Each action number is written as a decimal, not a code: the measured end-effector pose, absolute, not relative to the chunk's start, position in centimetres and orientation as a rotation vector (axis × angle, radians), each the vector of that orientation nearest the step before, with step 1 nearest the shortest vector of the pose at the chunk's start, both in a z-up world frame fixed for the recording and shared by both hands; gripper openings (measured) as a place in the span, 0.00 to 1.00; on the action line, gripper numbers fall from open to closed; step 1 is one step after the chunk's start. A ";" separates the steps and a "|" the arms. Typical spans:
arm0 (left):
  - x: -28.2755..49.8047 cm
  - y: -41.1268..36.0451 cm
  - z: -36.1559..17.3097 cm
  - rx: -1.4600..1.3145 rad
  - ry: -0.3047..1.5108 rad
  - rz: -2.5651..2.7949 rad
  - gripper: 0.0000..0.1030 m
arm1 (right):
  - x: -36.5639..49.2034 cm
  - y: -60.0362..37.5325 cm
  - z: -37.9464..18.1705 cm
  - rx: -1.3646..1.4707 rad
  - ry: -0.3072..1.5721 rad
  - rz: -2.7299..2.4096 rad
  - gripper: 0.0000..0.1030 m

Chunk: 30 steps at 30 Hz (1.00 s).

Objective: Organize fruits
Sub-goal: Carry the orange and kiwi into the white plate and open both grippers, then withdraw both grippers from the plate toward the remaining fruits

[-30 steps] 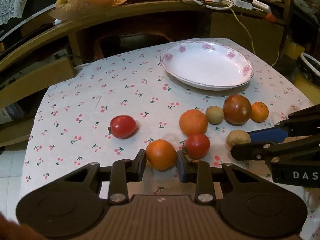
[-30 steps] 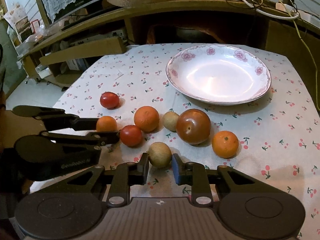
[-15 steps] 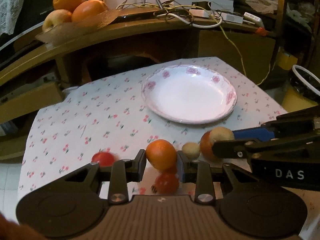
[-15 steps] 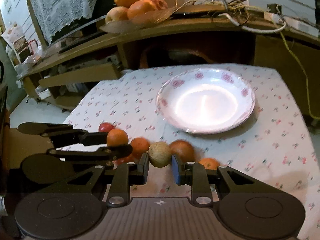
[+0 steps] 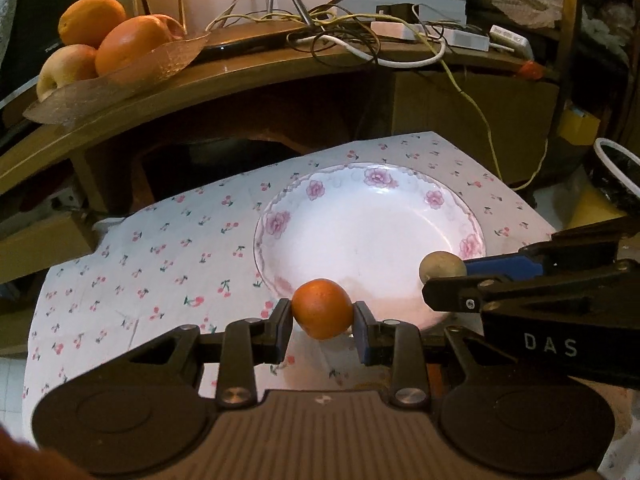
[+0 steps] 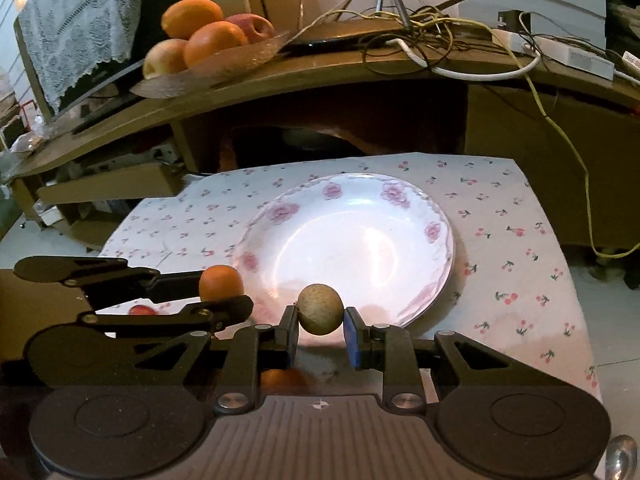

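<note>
My left gripper (image 5: 322,316) is shut on a small orange (image 5: 322,308) and holds it in the air over the near rim of the white flowered plate (image 5: 452,208). My right gripper (image 6: 321,320) is shut on a small tan-brown round fruit (image 6: 321,309), also above the plate's (image 6: 440,236) near rim. In the left wrist view the right gripper (image 5: 444,276) and the tan fruit (image 5: 442,266) enter from the right. In the right wrist view the left gripper (image 6: 224,292) with the orange (image 6: 221,282) comes in from the left. The plate has nothing on it.
A red fruit (image 6: 141,310) and an orange one (image 6: 282,378) peek out under the grippers on the cherry-print cloth (image 6: 516,248). A curved wooden shelf (image 5: 260,76) behind carries a glass dish of oranges and apples (image 5: 108,44) and tangled cables (image 5: 360,40).
Both grippers have lifted their fruits off the cloth and carried them forward to the plate's near rim. The other fruits have dropped out of sight below.
</note>
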<state>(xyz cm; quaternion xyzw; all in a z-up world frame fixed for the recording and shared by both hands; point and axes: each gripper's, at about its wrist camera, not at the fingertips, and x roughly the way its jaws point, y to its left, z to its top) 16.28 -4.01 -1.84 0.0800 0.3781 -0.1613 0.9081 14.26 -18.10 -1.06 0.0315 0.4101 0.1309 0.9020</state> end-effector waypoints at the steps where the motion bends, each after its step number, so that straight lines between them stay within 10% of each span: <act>1: 16.5 -4.0 -1.9 0.164 0.782 -0.333 0.36 | 14.5 -18.1 -1.2 0.061 0.849 0.269 0.26; 30: 16.8 -3.4 -1.1 0.163 0.747 -0.322 0.39 | 16.2 -19.7 -1.1 0.038 0.837 0.250 0.35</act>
